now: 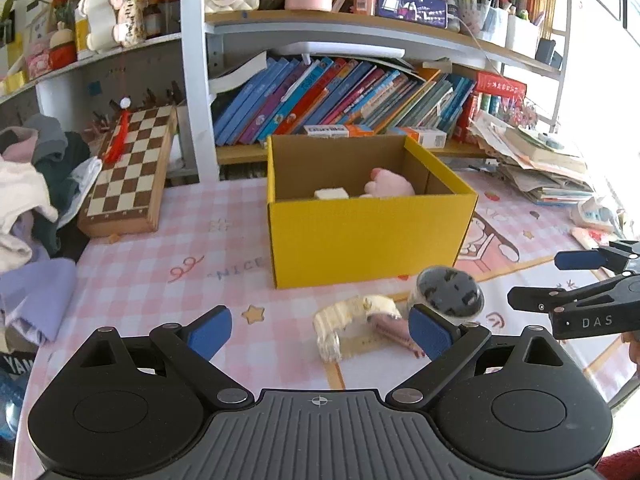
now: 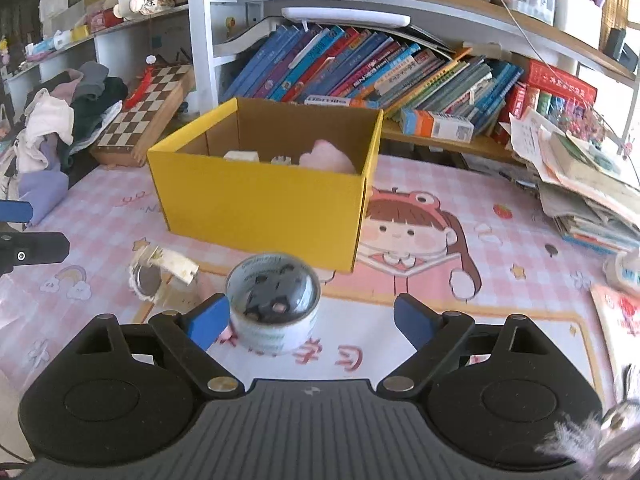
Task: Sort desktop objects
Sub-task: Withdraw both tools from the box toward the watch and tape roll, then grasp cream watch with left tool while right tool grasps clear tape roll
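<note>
A yellow cardboard box (image 1: 360, 240) (image 2: 260, 208) stands open on the pink checked mat, with a pink plush (image 1: 386, 184) and white bits inside. In front of it lie a cream-framed small mirror (image 1: 348, 320) (image 2: 160, 272) and a round tin with a dark domed lid (image 1: 448, 292) (image 2: 276, 304). My left gripper (image 1: 320, 332) is open, with the mirror lying just beyond its jaws. My right gripper (image 2: 311, 320) (image 1: 538, 278) is open around the tin, which sits close to the left pad (image 2: 208, 322) with a wide gap to the other pad.
A chessboard (image 1: 128, 176) leans at the back left beside a pile of clothes (image 1: 32, 200). Shelves of books (image 1: 340, 92) rise behind the box. A stack of papers (image 1: 540, 164) fills the back right. The left gripper (image 2: 44, 228) shows at the right view's left edge.
</note>
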`<state>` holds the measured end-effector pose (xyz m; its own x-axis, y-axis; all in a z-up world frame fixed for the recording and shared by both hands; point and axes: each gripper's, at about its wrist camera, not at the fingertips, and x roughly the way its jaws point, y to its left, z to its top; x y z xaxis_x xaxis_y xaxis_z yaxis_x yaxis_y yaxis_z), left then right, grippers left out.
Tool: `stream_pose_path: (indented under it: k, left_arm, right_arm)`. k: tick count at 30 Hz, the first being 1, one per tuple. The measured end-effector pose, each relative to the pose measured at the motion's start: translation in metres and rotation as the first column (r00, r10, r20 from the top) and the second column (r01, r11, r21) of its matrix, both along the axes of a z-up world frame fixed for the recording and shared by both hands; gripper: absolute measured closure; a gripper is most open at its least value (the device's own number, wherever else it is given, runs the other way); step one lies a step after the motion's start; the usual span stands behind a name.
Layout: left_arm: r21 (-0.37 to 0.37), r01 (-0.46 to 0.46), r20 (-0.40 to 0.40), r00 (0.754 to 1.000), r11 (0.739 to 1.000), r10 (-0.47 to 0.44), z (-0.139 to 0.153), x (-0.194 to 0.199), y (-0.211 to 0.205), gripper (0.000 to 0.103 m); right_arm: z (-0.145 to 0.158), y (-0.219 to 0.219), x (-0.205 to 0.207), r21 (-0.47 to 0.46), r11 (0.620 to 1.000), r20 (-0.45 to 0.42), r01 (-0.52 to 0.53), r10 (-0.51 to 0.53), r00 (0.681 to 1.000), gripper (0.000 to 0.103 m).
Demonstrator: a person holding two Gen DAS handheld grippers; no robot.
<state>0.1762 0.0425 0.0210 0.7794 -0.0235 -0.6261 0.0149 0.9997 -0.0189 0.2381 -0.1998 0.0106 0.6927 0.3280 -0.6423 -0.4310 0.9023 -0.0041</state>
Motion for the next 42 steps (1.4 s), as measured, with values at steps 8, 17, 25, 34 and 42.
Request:
stream_pose_path:
  k: [8, 17, 25, 34, 42]
  left_arm:
    - [0.001, 0.005, -0.037, 0.999, 1.0, -0.005, -0.013, -0.02, 0.0, 0.006]
    - [-0.006, -0.011, -0.075, 0.997, 1.0, 0.01, -0.031, -0.032, -0.004, 0.006]
    - [0.021, -0.003, -0.117, 0.993, 1.0, 0.005, -0.045, -0.031, -0.017, 0.006]
    - [0.039, -0.005, -0.133, 0.991, 0.999, 0.01, -0.048, -0.02, -0.023, 0.006]
    - [0.059, -0.017, -0.147, 0.989, 0.998, 0.026, -0.049, -0.003, -0.028, 0.006]
  right_arm:
    - [-0.013, 0.007, -0.027, -0.031, 0.999, -0.014, 0.02, -0.021, 1.0, 0.012]
    - [-0.034, 0.015, -0.038, -0.061, 0.998, -0.057, 0.008, -0.012, 0.998, 0.012]
    - [-0.044, 0.022, -0.038, -0.081, 0.996, -0.1, -0.045, 0.036, 0.994, 0.012]
    - [-0.046, 0.021, -0.028, -0.081, 0.995, -0.113, -0.061, 0.052, 0.992, 0.012]
    - [-0.046, 0.019, -0.01, -0.081, 0.993, -0.115, -0.081, 0.072, 0.991, 0.012]
